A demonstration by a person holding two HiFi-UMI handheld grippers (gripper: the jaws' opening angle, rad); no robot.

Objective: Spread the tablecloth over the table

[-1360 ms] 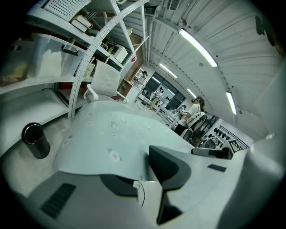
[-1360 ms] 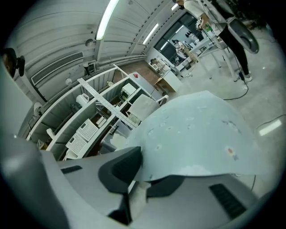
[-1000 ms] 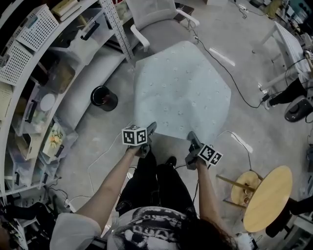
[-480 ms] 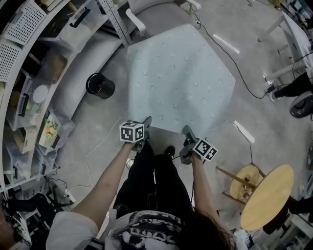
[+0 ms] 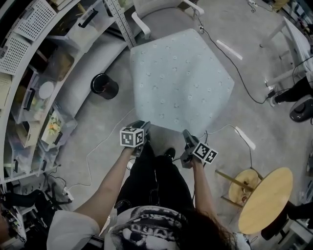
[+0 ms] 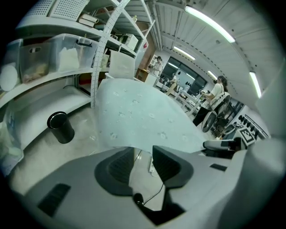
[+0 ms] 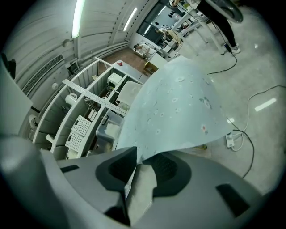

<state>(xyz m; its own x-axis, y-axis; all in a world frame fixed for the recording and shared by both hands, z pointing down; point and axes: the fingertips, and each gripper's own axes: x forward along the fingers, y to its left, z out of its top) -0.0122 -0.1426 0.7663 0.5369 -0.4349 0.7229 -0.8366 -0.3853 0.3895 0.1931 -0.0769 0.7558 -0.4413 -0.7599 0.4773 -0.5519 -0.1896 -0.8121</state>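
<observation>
The pale blue tablecloth with small printed motifs lies spread across the table, and its near edge hangs toward me. My left gripper is at the cloth's near left corner. Its jaws are opening, and in the left gripper view only floor and a cable show between them, with the cloth edge just beyond the tips. My right gripper is at the near right corner. Its jaws are opening too, and a loose flap of the cloth still hangs in the gap.
Metal shelving with boxes runs along the left. A black bin stands on the floor beside the table. A white chair is at the far side, a round wooden stool at the right. Cables and a power strip lie on the floor.
Both grippers have sunk slightly at the cloth's near edge. The cloth's near edge has dropped with them.
</observation>
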